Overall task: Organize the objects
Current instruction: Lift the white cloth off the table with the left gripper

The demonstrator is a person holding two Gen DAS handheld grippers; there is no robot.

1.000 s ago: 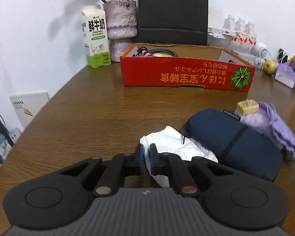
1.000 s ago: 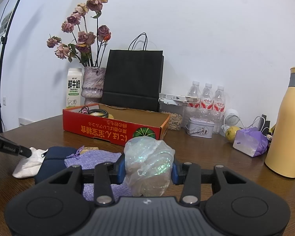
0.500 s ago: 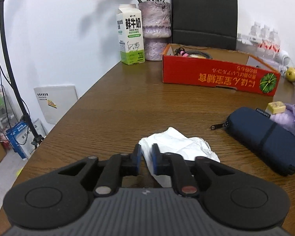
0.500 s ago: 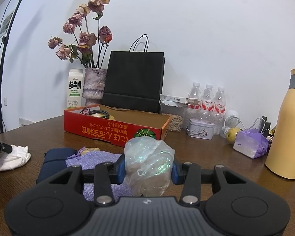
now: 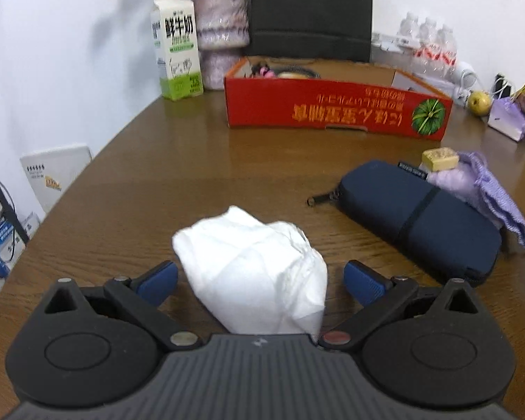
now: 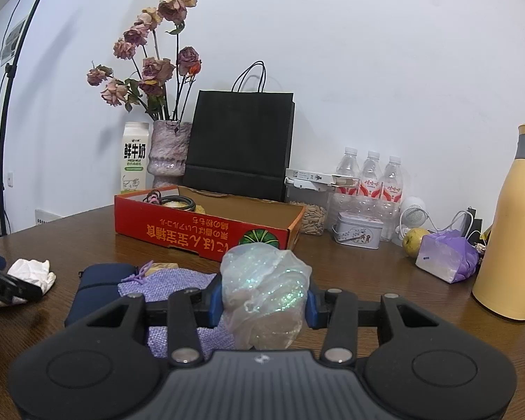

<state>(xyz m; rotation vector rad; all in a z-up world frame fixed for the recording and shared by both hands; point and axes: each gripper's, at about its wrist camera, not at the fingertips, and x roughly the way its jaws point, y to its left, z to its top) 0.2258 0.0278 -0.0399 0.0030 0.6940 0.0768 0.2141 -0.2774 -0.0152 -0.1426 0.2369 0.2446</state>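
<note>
Left wrist view: the left tool (image 5: 259, 280) is opening, jaws spread wide around the crumpled white tissue (image 5: 255, 269) on the worktop (image 5: 178, 161), nearer than the red box (image 5: 336, 110). The right tool (image 6: 264, 302) clamps an iridescent plastic bag (image 6: 266, 294), nearer than that box.

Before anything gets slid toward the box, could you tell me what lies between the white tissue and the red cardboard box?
Only bare wooden table separates the white tissue from the red cardboard box, as the left wrist view shows.
</note>
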